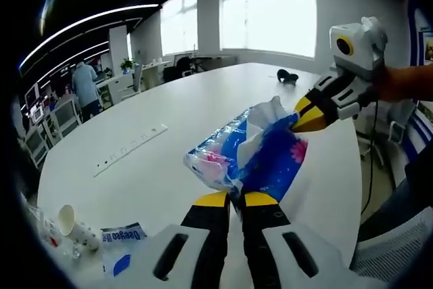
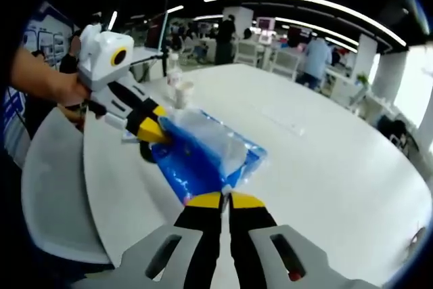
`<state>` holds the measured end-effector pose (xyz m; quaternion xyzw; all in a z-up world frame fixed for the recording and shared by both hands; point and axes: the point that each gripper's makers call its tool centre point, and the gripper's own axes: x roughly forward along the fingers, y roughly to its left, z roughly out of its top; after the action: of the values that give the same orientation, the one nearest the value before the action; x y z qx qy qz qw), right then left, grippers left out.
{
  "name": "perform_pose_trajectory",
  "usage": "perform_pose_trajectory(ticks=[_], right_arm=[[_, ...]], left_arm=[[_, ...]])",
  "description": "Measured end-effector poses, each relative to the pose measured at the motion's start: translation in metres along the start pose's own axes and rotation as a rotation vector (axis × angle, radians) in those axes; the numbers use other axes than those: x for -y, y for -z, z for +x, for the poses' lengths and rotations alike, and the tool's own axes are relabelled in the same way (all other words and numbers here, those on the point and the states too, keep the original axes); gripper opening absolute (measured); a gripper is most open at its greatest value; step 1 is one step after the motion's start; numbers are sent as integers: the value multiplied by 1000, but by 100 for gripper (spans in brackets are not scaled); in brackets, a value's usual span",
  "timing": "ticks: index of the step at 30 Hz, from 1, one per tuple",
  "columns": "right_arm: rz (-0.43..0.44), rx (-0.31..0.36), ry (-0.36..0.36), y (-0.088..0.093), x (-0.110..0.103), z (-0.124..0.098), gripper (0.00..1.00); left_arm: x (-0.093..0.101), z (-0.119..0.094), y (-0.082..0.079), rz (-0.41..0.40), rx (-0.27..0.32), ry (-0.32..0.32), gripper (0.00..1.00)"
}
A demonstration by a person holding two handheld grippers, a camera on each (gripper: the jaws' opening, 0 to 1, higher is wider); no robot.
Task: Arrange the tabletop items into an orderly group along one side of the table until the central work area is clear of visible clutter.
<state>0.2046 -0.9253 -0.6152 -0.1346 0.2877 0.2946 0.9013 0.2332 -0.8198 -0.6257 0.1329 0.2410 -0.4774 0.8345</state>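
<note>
— Left gripper [image 1: 235,199]? I log the jaws pinched together, reaching forward.
— Right gripper [image 2: 224,200]: jaws likewise closed. Its yellow tips also show in the left gripper view, angled down, a hand [image 1: 399,82] behind.

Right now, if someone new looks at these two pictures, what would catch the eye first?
The blue tissue pack stands out: it sits over the white table, pinched at opposite ends by the left gripper and the right gripper, both closed on it. A white tissue sticks out of the pack's top. At the table edge near the left gripper lie a tipped paper cup and a small blue-and-white packet.
</note>
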Motion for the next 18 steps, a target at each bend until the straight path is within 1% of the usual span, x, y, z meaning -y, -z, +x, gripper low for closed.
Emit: perform_pose_trajectory(ticks=[8, 18], right_arm=[[4, 15, -9, 1, 18, 4, 0], [0, 13, -28, 4, 38, 14, 0]], left_arm=[[-4, 17, -8, 3, -4, -16, 4], [-15, 37, -14, -4, -7, -29, 4]])
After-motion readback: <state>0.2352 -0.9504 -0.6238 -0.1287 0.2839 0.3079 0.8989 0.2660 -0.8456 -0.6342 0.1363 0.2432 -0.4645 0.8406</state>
